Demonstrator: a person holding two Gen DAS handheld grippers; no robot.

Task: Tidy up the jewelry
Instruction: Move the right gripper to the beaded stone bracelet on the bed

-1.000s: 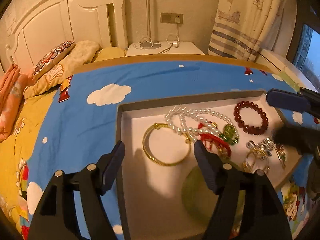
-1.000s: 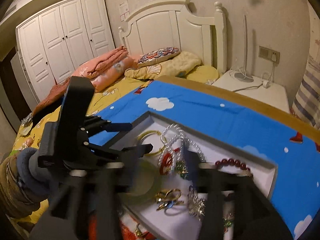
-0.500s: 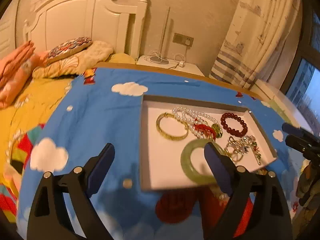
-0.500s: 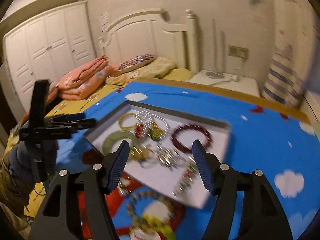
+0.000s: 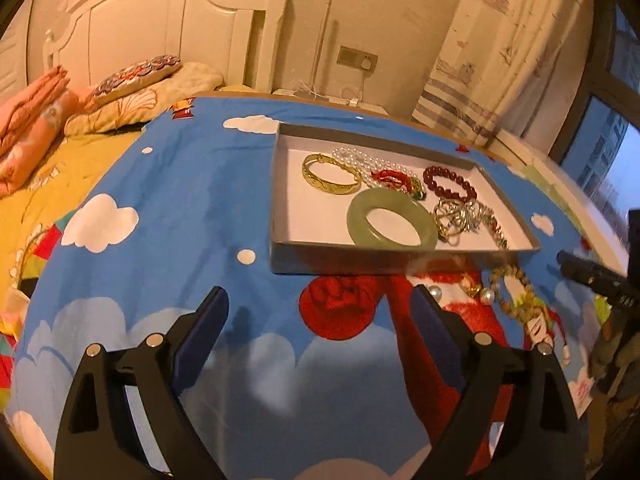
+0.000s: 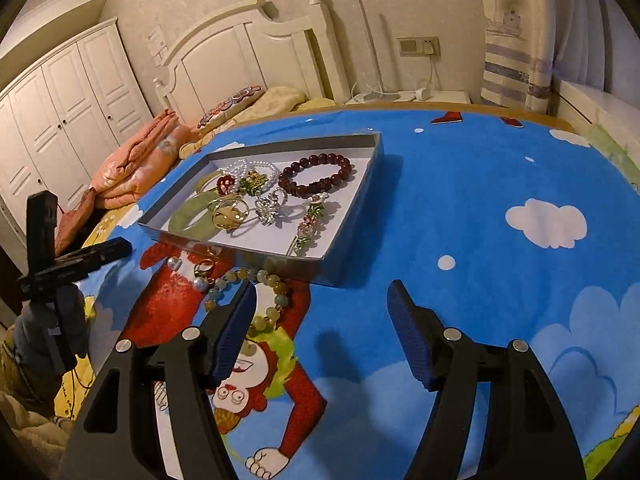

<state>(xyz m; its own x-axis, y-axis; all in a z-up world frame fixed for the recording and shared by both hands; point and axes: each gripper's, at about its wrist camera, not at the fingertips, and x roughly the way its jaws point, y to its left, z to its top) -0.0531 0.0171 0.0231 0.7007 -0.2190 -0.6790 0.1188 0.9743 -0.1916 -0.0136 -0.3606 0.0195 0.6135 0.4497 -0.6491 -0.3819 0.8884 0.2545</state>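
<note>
A grey tray [image 5: 280, 216] [image 6: 344, 208] with a white floor lies on the blue cloud-print cloth. It holds a green jade bangle [image 5: 360, 220] [image 6: 188, 216], a gold bangle [image 5: 320, 178], a pearl necklace [image 5: 352, 158], a dark red bead bracelet [image 5: 448, 184] [image 6: 316, 172] and several small brooches and rings. In front of the tray, on the cloth, lie a stone-bead bracelet [image 5: 516, 284] [image 6: 264, 280], a gold ring and pearl earrings [image 6: 200, 272]. My left gripper [image 5: 320, 304] hovers open before the tray's near left corner. My right gripper [image 6: 322, 292] is open before the tray, its left finger over the stone beads.
Behind the cloth-covered surface are a bed with pillows [image 5: 136, 84] and folded orange blankets [image 6: 136, 160], a white headboard, a nightstand with cables [image 6: 408, 96], a curtain [image 5: 500, 40] and a wardrobe [image 6: 60, 112]. A gloved hand holds the left gripper [image 6: 60, 264].
Both grippers have drawn back from over the tray toward its near side. The left jaws have widened, and the green bangle now lies free in the tray.
</note>
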